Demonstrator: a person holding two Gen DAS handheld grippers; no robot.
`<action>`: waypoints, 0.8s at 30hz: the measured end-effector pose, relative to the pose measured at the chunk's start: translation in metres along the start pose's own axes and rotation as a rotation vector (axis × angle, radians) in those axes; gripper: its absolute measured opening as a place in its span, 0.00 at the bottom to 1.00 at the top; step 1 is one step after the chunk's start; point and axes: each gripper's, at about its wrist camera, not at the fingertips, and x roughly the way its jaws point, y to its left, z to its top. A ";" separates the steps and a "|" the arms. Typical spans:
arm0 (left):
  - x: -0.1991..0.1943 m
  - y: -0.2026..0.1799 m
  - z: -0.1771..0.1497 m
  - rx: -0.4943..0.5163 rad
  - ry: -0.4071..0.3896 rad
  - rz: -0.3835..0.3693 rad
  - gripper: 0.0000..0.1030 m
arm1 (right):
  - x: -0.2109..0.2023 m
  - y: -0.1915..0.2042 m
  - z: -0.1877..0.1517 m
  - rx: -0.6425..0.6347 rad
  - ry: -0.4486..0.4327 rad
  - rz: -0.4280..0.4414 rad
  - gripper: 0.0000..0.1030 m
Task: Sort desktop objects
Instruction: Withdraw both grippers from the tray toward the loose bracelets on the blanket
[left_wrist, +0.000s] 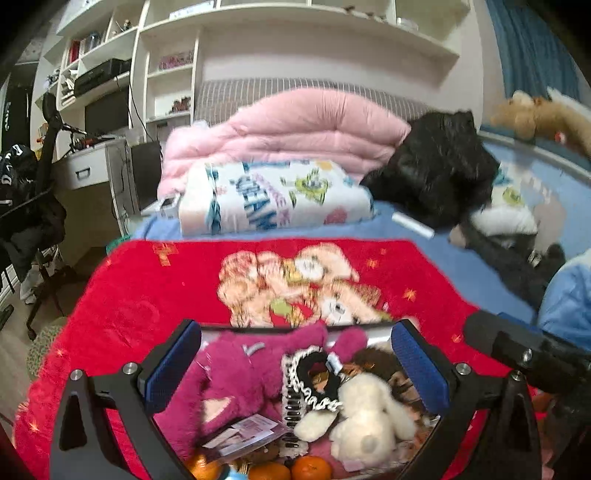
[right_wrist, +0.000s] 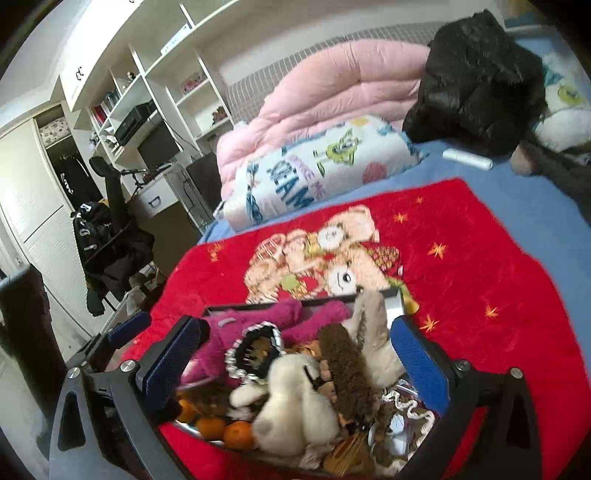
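Left wrist view shows the left gripper (left_wrist: 295, 365) with jaws apart over the crowded tray (left_wrist: 373, 326); the right gripper (right_wrist: 297, 360) is also spread wide. Between the jaws lie the white plush (left_wrist: 369, 413) and oranges (left_wrist: 310, 467), so closing may catch several things together.

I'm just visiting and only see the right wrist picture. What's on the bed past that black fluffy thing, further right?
Observer: The left wrist view shows a tan teddy bear lying there, at the bed's far edge.
Operator: And in the tray, is anything lying next to the pink plush toy?
Observer: Yes, a small paper packet lies at its lower end, just above the oranges.
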 end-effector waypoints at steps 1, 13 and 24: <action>-0.009 0.000 0.006 0.001 -0.007 -0.005 1.00 | -0.009 0.005 0.004 -0.002 -0.009 0.004 1.00; -0.118 -0.011 0.048 0.021 -0.052 -0.054 1.00 | -0.119 0.062 0.036 -0.100 -0.090 0.005 1.00; -0.163 0.006 -0.002 -0.001 0.004 -0.008 1.00 | -0.190 0.060 0.007 -0.097 -0.171 0.006 1.00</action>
